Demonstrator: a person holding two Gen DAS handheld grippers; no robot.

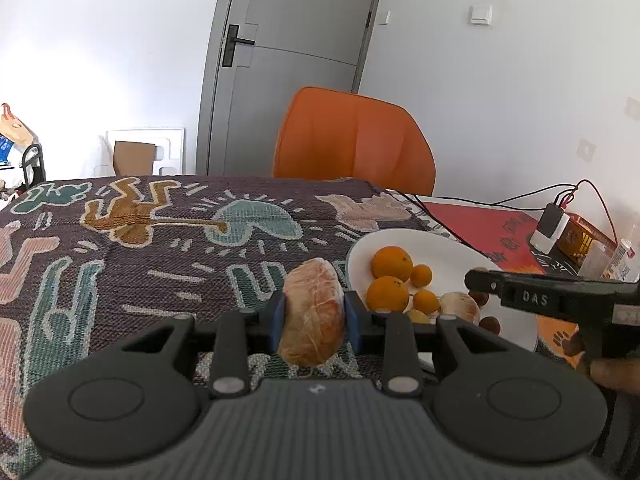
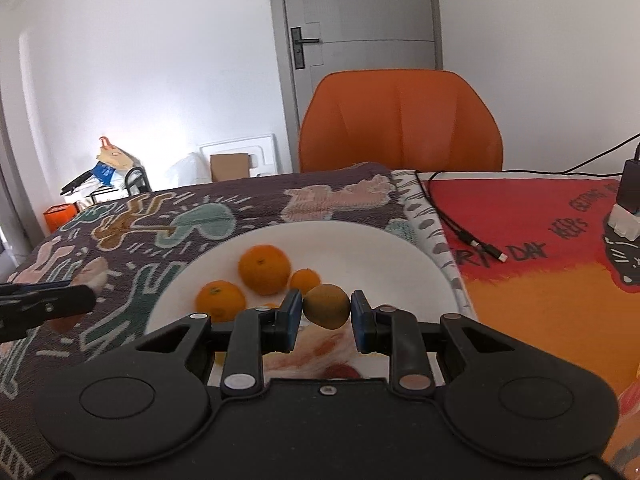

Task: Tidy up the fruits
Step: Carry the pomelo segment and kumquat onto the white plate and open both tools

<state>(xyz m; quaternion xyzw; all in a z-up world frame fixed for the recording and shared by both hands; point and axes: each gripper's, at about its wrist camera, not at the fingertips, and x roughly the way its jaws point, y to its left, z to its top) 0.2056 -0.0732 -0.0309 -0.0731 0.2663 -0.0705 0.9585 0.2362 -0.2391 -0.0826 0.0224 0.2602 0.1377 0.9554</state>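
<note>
The peeled pomelo segment (image 1: 314,312), clamped in the left gripper (image 1: 314,314) above the patterned tablecloth (image 1: 120,264) left of the white plate (image 1: 508,312), looks soft enough to need gentle lowering, while the right gripper (image 2: 326,314), angled down over the plate, pinches a small yellowish fruit (image 2: 326,306).

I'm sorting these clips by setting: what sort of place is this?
Most likely a room in a home: a table under a patterned cloth, an orange chair pulled up to it, a grey door behind, and a white plate of fruit.
</note>
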